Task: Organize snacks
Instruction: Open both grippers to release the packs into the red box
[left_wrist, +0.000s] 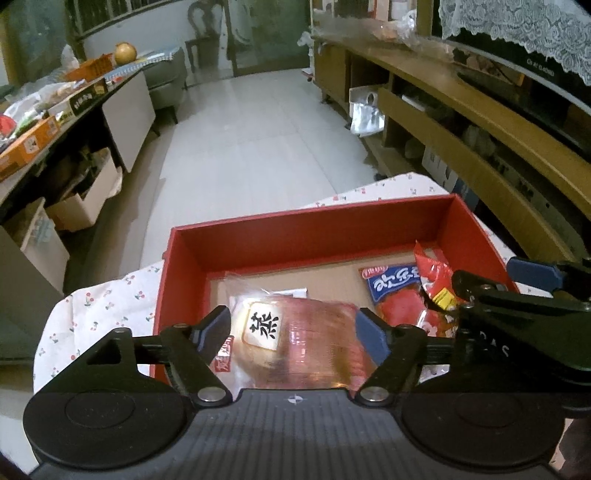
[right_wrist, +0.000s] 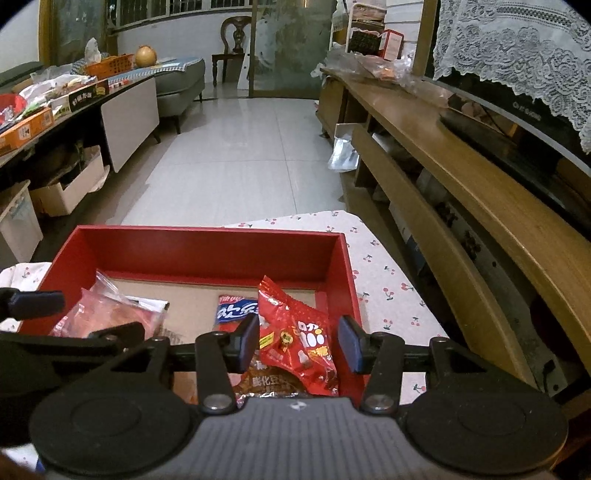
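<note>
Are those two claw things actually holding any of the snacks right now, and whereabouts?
Neither. The left gripper is open around the clear bread packet; the right gripper is open around the red snack bag.

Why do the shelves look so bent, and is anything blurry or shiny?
Left wrist view: the fisheye lens bows the wooden shelf, the corners go black, and the clear cake packet glares and smears. Right wrist view: same bending, the red snack bag stays fairly sharp, and the floor reflects pale light.

The left gripper (left_wrist: 291, 332) hides the near end of the clear bun packet (left_wrist: 295, 343). The right gripper's (right_wrist: 298, 341) body covers the bottom of the red snack bag (right_wrist: 295, 339), which overlaps the blue packet (right_wrist: 234, 310). The shelf contents under the wooden TV cabinet (right_wrist: 461, 177) are too blurred to identify.
</note>
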